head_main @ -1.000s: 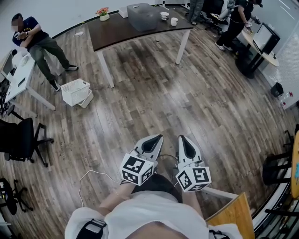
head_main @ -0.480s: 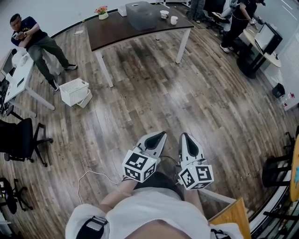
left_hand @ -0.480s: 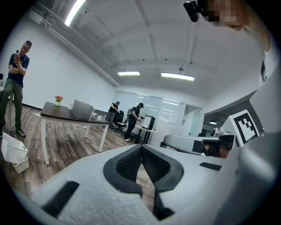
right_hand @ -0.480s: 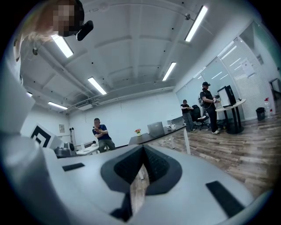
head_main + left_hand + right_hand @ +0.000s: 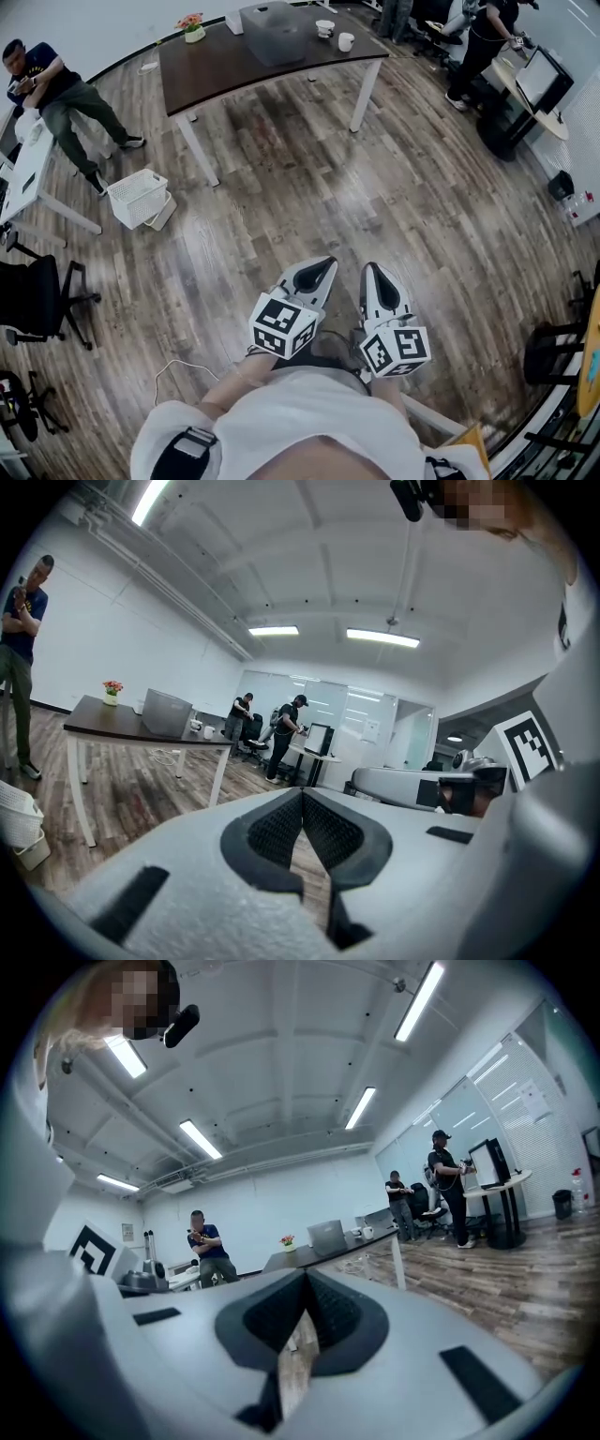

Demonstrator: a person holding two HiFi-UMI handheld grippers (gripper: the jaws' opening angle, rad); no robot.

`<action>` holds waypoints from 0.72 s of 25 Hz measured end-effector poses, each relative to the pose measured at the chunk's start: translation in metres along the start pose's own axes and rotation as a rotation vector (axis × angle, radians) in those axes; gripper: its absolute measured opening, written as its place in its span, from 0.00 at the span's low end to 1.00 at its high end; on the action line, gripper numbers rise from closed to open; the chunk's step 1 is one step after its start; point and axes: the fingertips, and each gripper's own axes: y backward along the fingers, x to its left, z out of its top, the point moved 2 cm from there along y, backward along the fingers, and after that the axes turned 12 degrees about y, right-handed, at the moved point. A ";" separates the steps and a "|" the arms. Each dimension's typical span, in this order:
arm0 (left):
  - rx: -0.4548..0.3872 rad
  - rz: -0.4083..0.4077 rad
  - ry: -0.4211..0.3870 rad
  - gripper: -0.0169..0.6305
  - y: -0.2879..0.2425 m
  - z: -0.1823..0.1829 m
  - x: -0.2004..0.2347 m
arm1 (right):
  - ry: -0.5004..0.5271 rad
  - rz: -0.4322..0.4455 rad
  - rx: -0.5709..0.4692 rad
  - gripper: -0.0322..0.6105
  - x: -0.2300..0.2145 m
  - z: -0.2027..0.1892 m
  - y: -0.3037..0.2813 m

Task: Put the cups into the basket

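Two white cups (image 5: 335, 34) stand near the right end of a dark table (image 5: 216, 61) far ahead. A translucent grey basket (image 5: 273, 19) sits on the same table beside them. The cups also show small in the left gripper view (image 5: 201, 729) next to the basket (image 5: 166, 712). My left gripper (image 5: 325, 264) and right gripper (image 5: 367, 268) are held close to my body, side by side, pointing at the table across the floor. Both are shut with nothing between the jaws.
A white laundry-style basket (image 5: 137, 197) sits on the floor at left near a white desk (image 5: 28, 178). A person (image 5: 58, 89) stands at far left; others stand by desks at top right. A flower pot (image 5: 192, 27) is on the table. A black chair (image 5: 37, 295) is at left.
The whole view has shifted: the table and floor basket have slid left and up in the head view as I move forward. Both grippers stay shut and side by side.
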 end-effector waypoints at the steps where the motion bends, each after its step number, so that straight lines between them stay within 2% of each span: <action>1: 0.005 0.001 -0.002 0.04 -0.014 0.007 0.009 | 0.009 0.000 0.002 0.07 -0.008 0.002 -0.015; 10: 0.019 0.000 0.005 0.04 -0.137 0.091 0.096 | 0.025 0.017 -0.001 0.07 -0.076 0.038 -0.173; 18: 0.028 0.017 0.027 0.04 -0.216 0.134 0.164 | 0.011 0.055 0.026 0.07 -0.116 0.042 -0.281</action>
